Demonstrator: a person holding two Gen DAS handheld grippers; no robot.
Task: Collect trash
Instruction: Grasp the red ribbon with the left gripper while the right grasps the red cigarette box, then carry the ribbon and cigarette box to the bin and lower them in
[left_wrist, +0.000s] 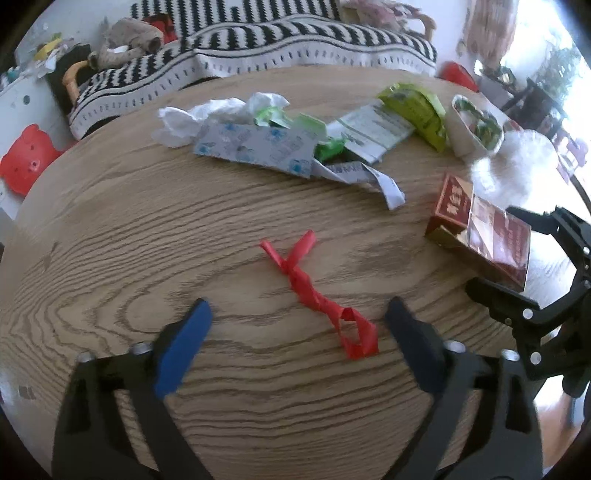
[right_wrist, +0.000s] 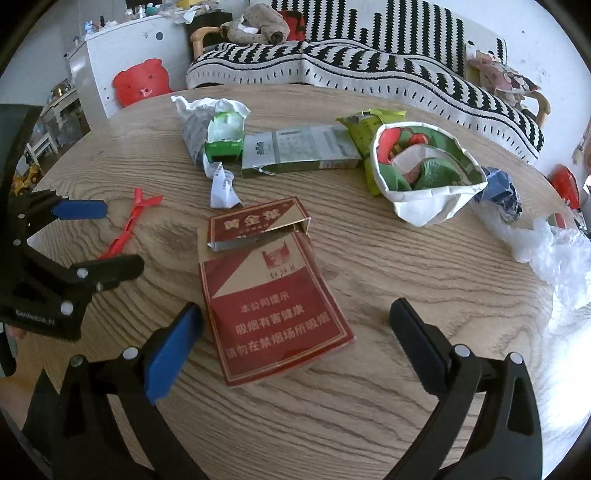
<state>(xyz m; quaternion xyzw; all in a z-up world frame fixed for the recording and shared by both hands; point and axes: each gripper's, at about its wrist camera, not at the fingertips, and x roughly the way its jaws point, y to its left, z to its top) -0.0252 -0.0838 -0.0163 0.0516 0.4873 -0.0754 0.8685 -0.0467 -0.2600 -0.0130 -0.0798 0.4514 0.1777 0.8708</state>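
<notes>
A twisted red wrapper (left_wrist: 321, 299) lies on the round wooden table (left_wrist: 147, 236), between the fingers of my left gripper (left_wrist: 299, 306), which is open and not touching it. A flattened red cigarette pack (right_wrist: 273, 306) lies between the spread fingers of my right gripper (right_wrist: 295, 308), also open and clear of it. The same pack (left_wrist: 480, 232) shows at the right of the left wrist view, with the right gripper (left_wrist: 491, 251) around it. The left gripper (right_wrist: 123, 236) shows at the left of the right wrist view, over the red wrapper (right_wrist: 129, 225).
Farther back lie crumpled white tissue (left_wrist: 192, 118), a grey flattened carton (right_wrist: 299, 151), green packets (right_wrist: 225, 140) and a printed paper bag (right_wrist: 424, 206) standing open. Clear plastic (right_wrist: 554, 251) sits at the right edge. A striped sofa (right_wrist: 369, 70) stands behind the table.
</notes>
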